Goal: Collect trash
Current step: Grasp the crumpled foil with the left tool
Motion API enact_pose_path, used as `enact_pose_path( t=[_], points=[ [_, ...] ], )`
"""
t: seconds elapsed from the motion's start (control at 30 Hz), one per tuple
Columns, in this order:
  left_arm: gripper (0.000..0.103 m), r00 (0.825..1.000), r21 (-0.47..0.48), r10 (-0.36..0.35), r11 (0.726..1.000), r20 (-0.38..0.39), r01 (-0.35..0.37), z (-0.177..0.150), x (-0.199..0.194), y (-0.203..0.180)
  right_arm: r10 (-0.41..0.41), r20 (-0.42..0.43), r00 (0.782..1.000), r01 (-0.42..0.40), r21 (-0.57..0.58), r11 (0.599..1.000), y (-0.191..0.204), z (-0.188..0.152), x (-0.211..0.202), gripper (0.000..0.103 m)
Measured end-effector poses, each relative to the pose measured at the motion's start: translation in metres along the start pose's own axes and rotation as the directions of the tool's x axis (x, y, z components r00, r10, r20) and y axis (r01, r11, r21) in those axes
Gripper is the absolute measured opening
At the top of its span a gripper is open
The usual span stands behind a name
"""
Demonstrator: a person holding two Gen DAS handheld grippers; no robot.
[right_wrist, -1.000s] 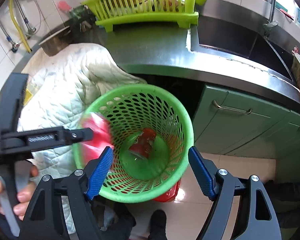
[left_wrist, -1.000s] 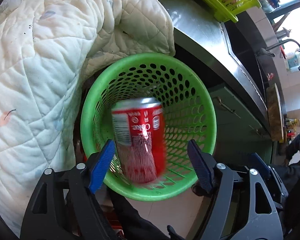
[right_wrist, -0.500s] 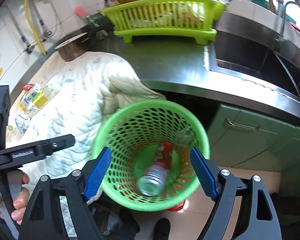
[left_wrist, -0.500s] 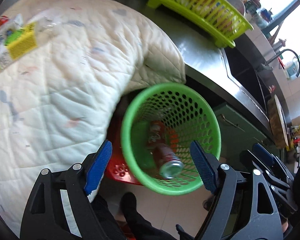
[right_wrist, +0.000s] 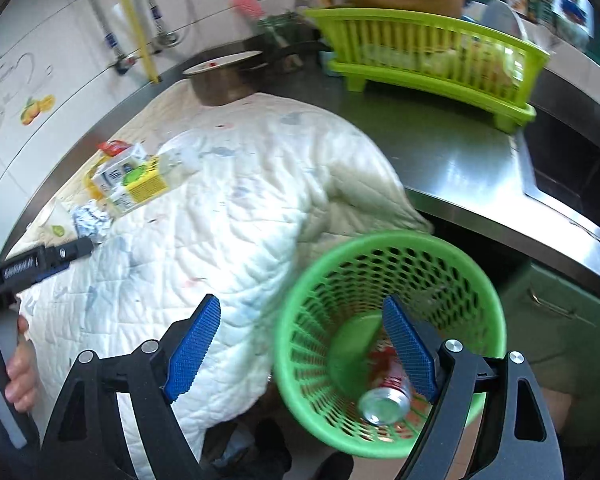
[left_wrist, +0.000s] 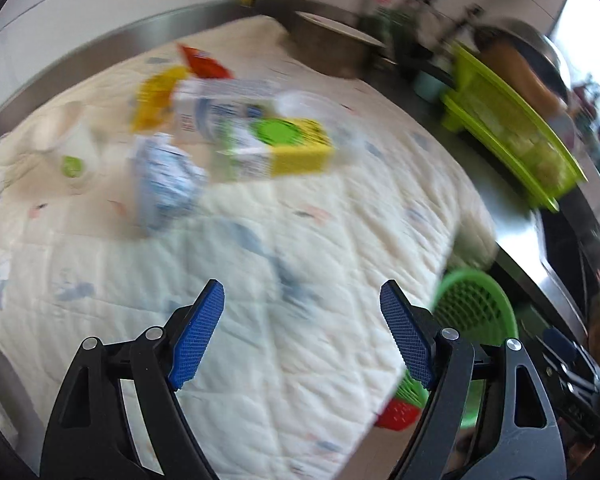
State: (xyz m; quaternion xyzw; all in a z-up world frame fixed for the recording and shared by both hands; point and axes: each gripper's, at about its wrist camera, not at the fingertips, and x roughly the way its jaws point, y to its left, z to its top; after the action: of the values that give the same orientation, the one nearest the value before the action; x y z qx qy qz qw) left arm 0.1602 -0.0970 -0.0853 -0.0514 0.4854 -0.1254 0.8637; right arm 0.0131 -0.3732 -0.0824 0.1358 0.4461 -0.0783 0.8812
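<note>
Quilted counter [left_wrist: 300, 240]: carton [left_wrist: 276, 152] well ahead of empty left gripper [left_wrist: 302, 340].

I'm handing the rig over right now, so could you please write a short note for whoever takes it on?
Left gripper: open, empty, above the quilt.
Right gripper: open, empty, its jaws just widened, nothing between them.
Done: red can lies in the green basket below the counter edge.
Left: yellow carton, crumpled wrapper and red packet, clustered on the quilt's far side.
</note>
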Motion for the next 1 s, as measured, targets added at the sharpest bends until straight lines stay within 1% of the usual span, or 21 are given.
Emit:
enact_pose_path(
  t=[0.07,0.13,0.27,0.37,0.5,0.7,0.8,0.83,0.87,0.9,0.93,0.97,1.0],
  points=[
    [0.080,0.999,-0.060,0.046,0.997,0.022,-0.045,0.011,0.001,0.024,0.011,-0.003,1.000,-0.011,-0.016,1.000,0.012,0.003,0.005,0.080],
    [0.080,0.996,-0.108,0.080,0.991,0.028,-0.076,0.018,0.004,0.044,0.021,-0.006,1.000,-0.021,-0.030,0.999,0.022,0.007,0.009,0.080],
    [0.079,0.992,-0.196,0.119,0.974,0.038,-0.109,0.038,0.017,0.074,0.032,-0.015,0.999,-0.033,-0.047,0.998,0.038,0.012,0.018,0.080],
    [0.080,0.990,-0.234,0.134,0.964,0.032,-0.123,0.046,0.029,0.084,0.038,-0.023,0.999,-0.039,-0.052,0.998,0.047,0.016,0.024,0.080],
    [0.080,0.987,-0.244,0.159,0.958,0.023,-0.149,0.054,0.045,0.088,0.041,-0.028,0.999,-0.042,-0.065,0.997,0.056,0.022,0.031,0.080],
    [0.079,0.990,-0.236,0.137,0.962,-0.006,-0.135,0.060,0.066,0.092,0.045,-0.040,0.998,-0.049,-0.110,0.993,0.071,0.032,0.041,0.080],
    [0.075,0.994,-0.233,0.112,0.966,-0.015,-0.112,0.059,0.072,0.093,0.044,-0.044,0.998,-0.050,-0.159,0.986,0.082,0.039,0.047,0.080],
    [0.069,0.995,-0.235,0.096,0.967,-0.017,-0.098,0.059,0.074,0.095,0.047,-0.046,0.998,-0.054,-0.175,0.983,0.085,0.042,0.049,0.080],
    [0.061,0.997,-0.235,0.071,0.969,-0.021,-0.074,0.058,0.076,0.095,0.050,-0.047,0.998,-0.058,-0.194,0.979,0.089,0.045,0.051,0.080],
    [0.056,0.998,-0.234,0.054,0.970,-0.020,-0.057,0.057,0.077,0.095,0.055,-0.048,0.997,-0.064,-0.216,0.974,0.093,0.048,0.053,0.081],
    [0.054,0.999,-0.230,0.045,0.972,-0.019,-0.048,0.056,0.078,0.095,0.062,-0.052,0.997,-0.073,-0.233,0.970,0.097,0.051,0.055,0.081],
    [0.049,0.999,-0.219,0.042,0.975,-0.010,-0.043,0.055,0.077,0.094,0.069,-0.056,0.996,-0.081,-0.259,0.962,0.102,0.055,0.059,0.081],
    [0.048,0.999,-0.213,0.033,0.977,-0.004,-0.033,0.055,0.076,0.094,0.071,-0.059,0.996,-0.085,-0.286,0.954,0.107,0.058,0.062,0.081]
  ],
)
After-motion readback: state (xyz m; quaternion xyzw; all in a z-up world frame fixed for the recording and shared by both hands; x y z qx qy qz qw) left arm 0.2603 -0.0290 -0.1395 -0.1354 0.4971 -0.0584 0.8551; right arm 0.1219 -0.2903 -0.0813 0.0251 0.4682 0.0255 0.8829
